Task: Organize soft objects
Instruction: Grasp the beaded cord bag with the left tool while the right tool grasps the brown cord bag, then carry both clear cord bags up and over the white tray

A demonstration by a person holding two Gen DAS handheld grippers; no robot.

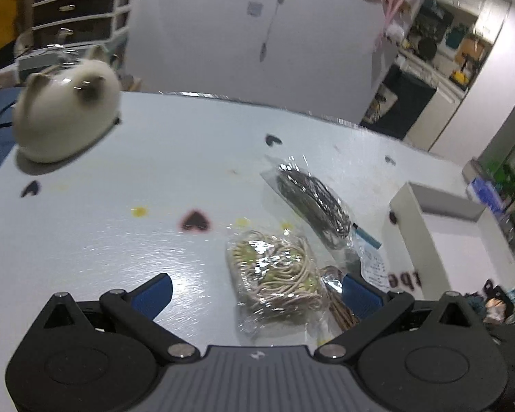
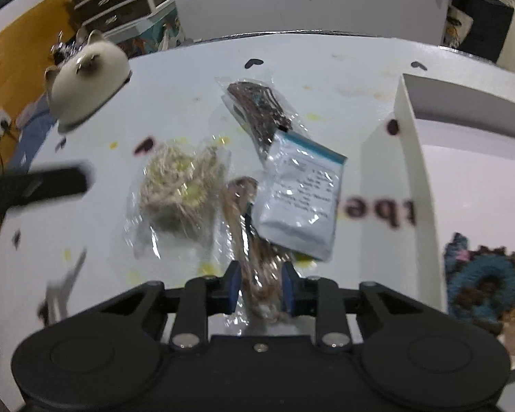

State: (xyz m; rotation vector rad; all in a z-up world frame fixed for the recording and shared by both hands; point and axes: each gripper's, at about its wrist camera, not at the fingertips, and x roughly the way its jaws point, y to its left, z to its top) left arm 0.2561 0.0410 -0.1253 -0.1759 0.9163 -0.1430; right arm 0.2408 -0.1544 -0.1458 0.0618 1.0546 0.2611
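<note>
— So, starting at the left: what have you got?

— On my left wrist camera, a cream plush cat sits at the far left corner of the white table. My left gripper hangs over the table with its blue-padded fingers spread wide, holding nothing. Between them, nearer the right finger, lies a clear bag of beige cord. Beyond it, well apart from the cat, there's a clear bag of dark cord.

— And the right side?

— A white open box stands at the table's right edge. That view only catches a sliver of what's in it.

— Does the right wrist camera add anything?

— Plenty. It shows my right gripper pinching a clear bag of brown cord at its near end (the left camera shows only a scrap of that bag beside the right finger). A pale blue printed packet overlaps the brown bag and the dark one. The beige bag sits just left of the pinched one.

— And the box?

— Inside it, on the right, I see a teal crocheted piece. A blurred black bar crosses the left edge; I cannot tell what it is.
</note>
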